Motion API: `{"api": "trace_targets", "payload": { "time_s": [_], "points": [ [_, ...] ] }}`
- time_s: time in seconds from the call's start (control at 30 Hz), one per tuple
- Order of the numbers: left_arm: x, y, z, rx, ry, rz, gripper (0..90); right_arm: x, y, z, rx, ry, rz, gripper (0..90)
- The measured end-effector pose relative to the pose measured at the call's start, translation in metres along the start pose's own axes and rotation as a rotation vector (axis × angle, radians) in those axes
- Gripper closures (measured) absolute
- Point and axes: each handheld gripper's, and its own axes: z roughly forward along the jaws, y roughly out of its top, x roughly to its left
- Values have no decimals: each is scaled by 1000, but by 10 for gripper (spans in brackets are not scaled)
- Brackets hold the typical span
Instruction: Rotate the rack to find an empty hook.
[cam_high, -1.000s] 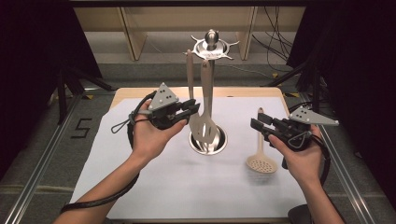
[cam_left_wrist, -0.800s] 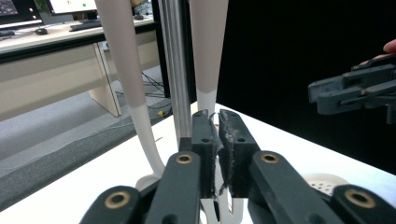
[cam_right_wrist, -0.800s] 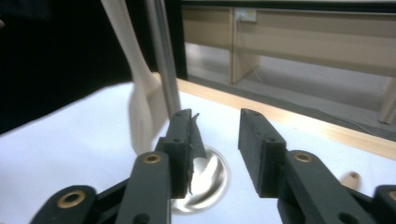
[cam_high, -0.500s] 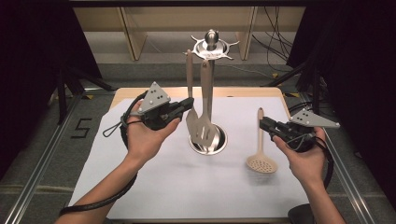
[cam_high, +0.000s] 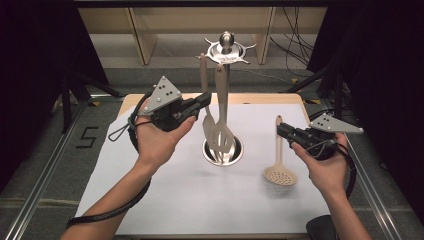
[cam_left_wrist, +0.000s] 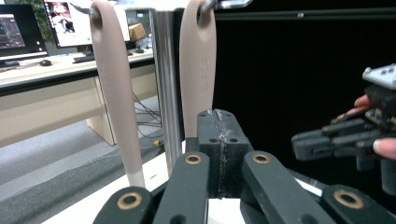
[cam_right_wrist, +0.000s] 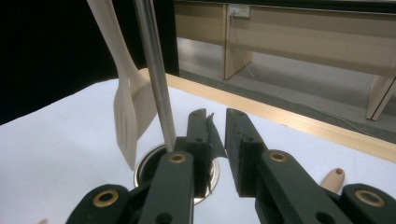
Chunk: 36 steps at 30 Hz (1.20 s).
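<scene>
High view: both tools clamped empty; the skimmer (cam_high: 280, 172) at four o'clock looks light, stiff; grip its handle's middle.

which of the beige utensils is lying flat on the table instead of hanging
The skimmer spoon with the round perforated head, by the right gripper. The other two utensils hang from the metal stand.

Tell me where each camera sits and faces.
High view: above the person's side, facing forward and down at the table; left hand and right hand show below.
Left gripper view: on the left gripper, facing the rack pole and two hanging handles.
Right gripper view: on the right gripper, facing the rack pole and slotted turner.
Shared: the rack pole.
</scene>
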Motion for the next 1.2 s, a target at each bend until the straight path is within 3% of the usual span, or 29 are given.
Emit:
{"api": "trace_targets", "payload": {
  "time_s": [0.07, 0.1, 0.23, 0.33, 0.37, 0.4, 0.43, 0.47, 0.57, 0.67, 0.7, 0.77, 0.83, 0.9, 0.97, 1.0, 1.1, 1.2],
  "points": [
    [-2, 4, 2, -13, 0, 3, 893, -3, 0, 1, 1, 1, -12, 804],
    [-2, 6, 2, -15, -3, 3, 893, -2, -1, 1, 10, 1, 13, 804],
    [-4, 12, 6, -33, -8, -2, 893, -3, -2, -1, 8, -1, 20, 802],
    [-6, 17, 9, -44, -17, 5, 893, -4, -2, -3, 8, -10, -1, 801],
    [-7, 18, 10, -57, -17, 0, 893, -2, -3, -4, 11, -10, 21, 801],
    [-7, 19, 11, -62, -15, -1, 893, -3, -3, -4, 3, -17, -7, 800],
    [-8, 20, 11, -60, -19, 1, 893, -1, -5, -4, -12, -24, 4, 800],
    [-9, 22, 12, -66, -20, -4, 893, -1, -4, -5, 8, -13, 11, 799],
    [-11, 28, 13, -77, -19, 6, 893, 1, -4, -6, 6, -14, 2, 798],
    [-12, 34, 14, -93, -12, 15, 893, 3, -2, -8, 3, -13, 23, 796],
    [-12, 35, 14, -92, -10, 20, 893, 1, -2, -7, -8, -11, 5, 796],
    [-13, 36, 15, -93, -2, 25, 893, 0, -1, -7, -7, -10, -5, 794],
    [-13, 36, 17, -91, -3, 20, 893, 3, -3, -6, -13, -23, 27, 792],
    [-12, 36, 19, -89, -2, 23, 893, 0, -2, -6, -8, -13, -13, 789],
    [-12, 36, 21, -93, 1, 19, 893, 0, -2, -6, -8, -15, -14, 788],
    [-12, 36, 22, -91, 1, 21, 893, 1, -2, -6, -1, -10, 7, 788],
    [-10, 36, 24, -90, 5, 16, 893, 1, -2, -6, -21, -23, 10, 787],
    [-11, 36, 24, -92, 7, 18, 893, 2, -2, -7, -1, -9, 19, 785]
  ]
}}
